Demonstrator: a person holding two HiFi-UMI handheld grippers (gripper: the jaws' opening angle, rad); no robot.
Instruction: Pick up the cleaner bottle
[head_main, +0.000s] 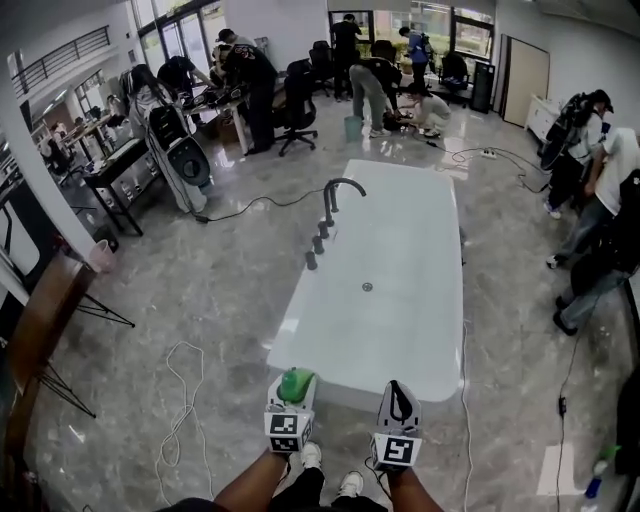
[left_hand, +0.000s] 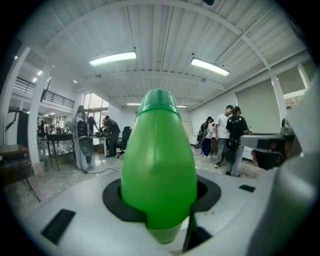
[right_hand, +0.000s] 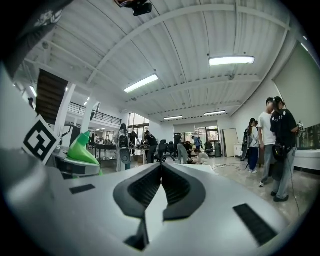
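Observation:
My left gripper (head_main: 299, 373) is shut on the green cleaner bottle (head_main: 295, 386), which I hold up in front of me above the near end of the white bathtub (head_main: 400, 300). In the left gripper view the bottle (left_hand: 159, 165) fills the middle, upright, with the black pads on both its sides. The right gripper (head_main: 398, 386) hangs beside it on the right, shut with nothing between its jaws (right_hand: 161, 166). From the right gripper view the bottle (right_hand: 82, 149) and the left gripper's marker cube (right_hand: 40, 140) show at the left.
A dark curved faucet (head_main: 335, 195) stands on the tub's left rim. Cables (head_main: 185, 400) lie on the marble floor at left and right. People work at desks (head_main: 130, 165) at the back and stand at the right. A spray bottle (head_main: 595, 482) stands at the lower right.

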